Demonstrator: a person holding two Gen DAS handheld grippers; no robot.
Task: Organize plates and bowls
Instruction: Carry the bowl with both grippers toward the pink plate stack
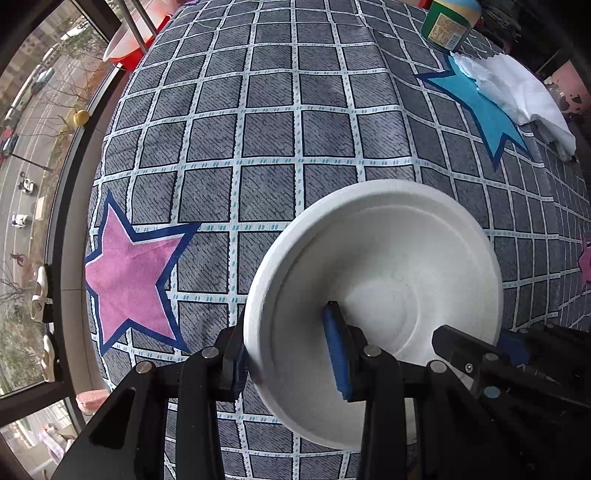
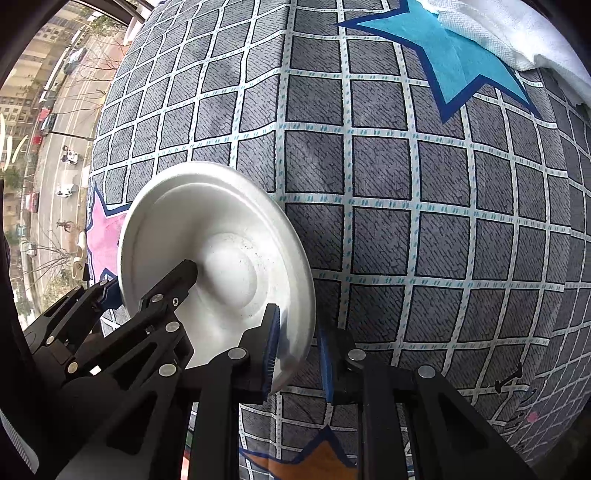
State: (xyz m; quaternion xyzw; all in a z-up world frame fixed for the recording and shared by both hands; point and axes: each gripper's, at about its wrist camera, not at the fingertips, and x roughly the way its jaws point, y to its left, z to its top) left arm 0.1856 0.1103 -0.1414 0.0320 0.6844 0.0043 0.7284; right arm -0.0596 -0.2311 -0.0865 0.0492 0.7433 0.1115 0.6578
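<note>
Low and centre in both frames, the white bowl [image 1: 373, 273] sits tilted above the checked counter [image 1: 266, 140]. Left tongs [image 1: 288, 354] clamp its rim. Right tongs [image 2: 297, 354] bracket the opposite rim with a slight gap.

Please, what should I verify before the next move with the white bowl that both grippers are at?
1. Left gripper grips the white foam bowl: ok, one finger on each side of the wall.
2. Right gripper is closed on the rim: not ok, a gap shows beside its outer pad.
3. Bowl is empty: ok.
4. Bowl rests on the grey checked tablecloth: cannot tell.
5. White folded towel and green jar are away from the bowl: ok.
</note>
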